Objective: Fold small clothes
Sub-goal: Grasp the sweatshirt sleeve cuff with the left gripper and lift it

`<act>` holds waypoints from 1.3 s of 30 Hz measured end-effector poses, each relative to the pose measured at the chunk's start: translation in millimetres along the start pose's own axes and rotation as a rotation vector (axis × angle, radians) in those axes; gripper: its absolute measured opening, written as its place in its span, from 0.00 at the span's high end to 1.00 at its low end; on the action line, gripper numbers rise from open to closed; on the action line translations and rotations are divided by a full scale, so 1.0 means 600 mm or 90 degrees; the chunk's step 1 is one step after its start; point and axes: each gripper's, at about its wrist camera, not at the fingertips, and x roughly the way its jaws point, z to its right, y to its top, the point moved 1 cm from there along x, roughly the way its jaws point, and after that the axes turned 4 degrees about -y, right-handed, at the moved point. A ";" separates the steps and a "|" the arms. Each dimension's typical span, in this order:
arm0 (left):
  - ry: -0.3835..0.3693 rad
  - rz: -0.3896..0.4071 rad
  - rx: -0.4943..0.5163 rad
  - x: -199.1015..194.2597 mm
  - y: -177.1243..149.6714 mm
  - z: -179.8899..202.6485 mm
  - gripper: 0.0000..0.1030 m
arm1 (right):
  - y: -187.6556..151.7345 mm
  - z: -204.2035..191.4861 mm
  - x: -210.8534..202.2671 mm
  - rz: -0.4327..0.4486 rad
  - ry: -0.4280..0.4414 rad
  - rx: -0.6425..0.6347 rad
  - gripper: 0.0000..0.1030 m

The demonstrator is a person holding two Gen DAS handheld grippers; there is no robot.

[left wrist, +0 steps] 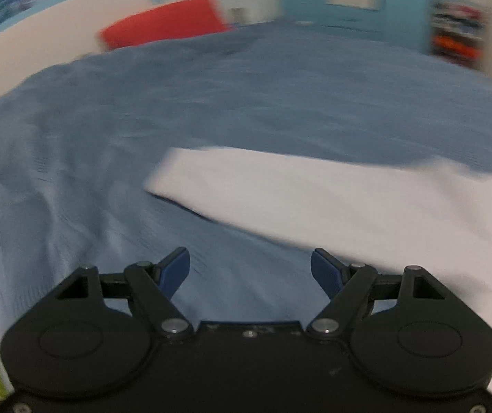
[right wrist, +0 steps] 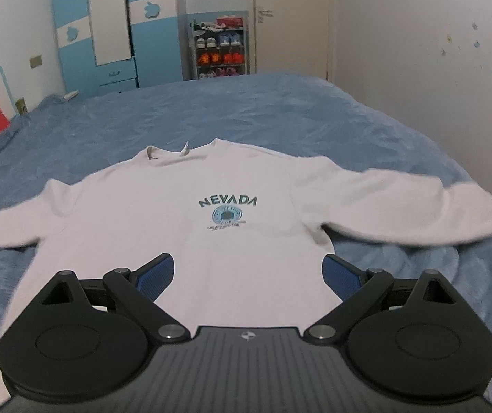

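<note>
White sweatshirt (right wrist: 211, 213) lies face up and flat on the blue bedspread (right wrist: 280, 110), sleeves out to both sides.

Its chest carries a teal "NEVADA" print (right wrist: 227, 201) over a round emblem, and a ribbed collar (right wrist: 180, 154) shows at the far edge; the fabric looks soft and matte, the bedspread finely ribbed and rumpled near the sleeves. Over the hem, the right gripper (right wrist: 247, 270) has its jaws spread with nothing between the ridged blue pads (right wrist: 153, 277). The left gripper (left wrist: 250, 268) is likewise spread and empty over bare bedspread, beside one sleeve (left wrist: 280, 189), in a blurred view. A red pillow (left wrist: 163, 25) rests at the wall.
</note>
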 end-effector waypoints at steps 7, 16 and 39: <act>0.004 -0.112 -0.164 0.262 0.107 -0.147 0.29 | -0.014 -0.029 0.075 -0.066 -0.048 -0.053 0.00; -0.039 -0.079 -0.151 0.301 0.116 -0.144 0.88 | -0.008 -0.013 0.109 -0.101 -0.055 -0.019 0.07; -0.289 0.170 0.085 -0.137 0.167 0.315 0.94 | 0.029 0.210 0.138 -0.030 -0.085 0.033 0.07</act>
